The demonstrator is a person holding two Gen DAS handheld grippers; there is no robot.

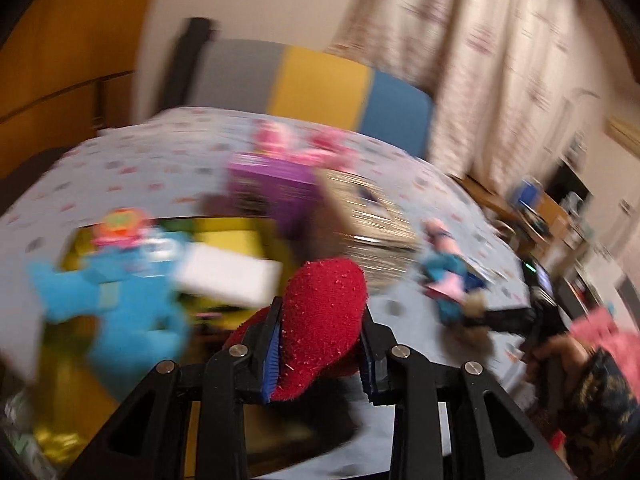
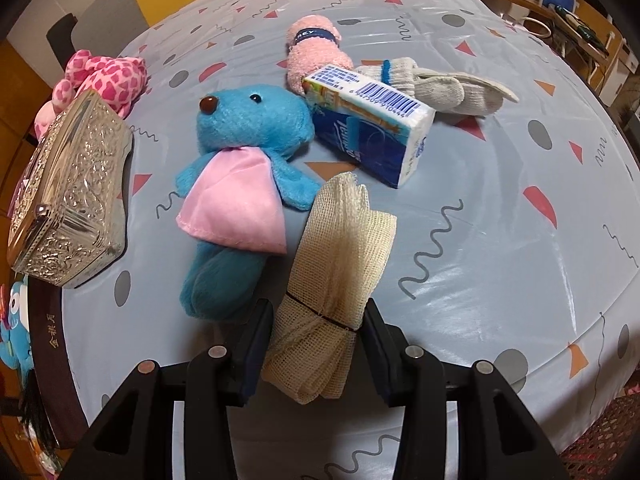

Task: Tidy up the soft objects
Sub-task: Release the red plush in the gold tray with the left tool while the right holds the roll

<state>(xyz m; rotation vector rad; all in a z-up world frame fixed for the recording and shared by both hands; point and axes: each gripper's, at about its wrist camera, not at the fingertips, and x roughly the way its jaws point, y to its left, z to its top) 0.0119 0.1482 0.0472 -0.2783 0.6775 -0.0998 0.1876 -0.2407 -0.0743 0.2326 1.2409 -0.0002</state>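
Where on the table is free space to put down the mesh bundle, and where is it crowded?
Bare cloth lies right of the mesh bundle, below the tissue pack and grey gloves, toward the table edge. It is crowded left: blue plush and silver box sit close.

Patterned blue tablecloth (image 2: 460,184) covers the table; a grey-yellow-blue headboard (image 1: 320,80) stands behind, with pale curtains (image 1: 480,40) and a wooden desk (image 1: 552,208) right.

Patterned blue table (image 2: 480,240), blue plush (image 2: 244,120), tissue pack (image 2: 372,128), silver box (image 2: 76,188)
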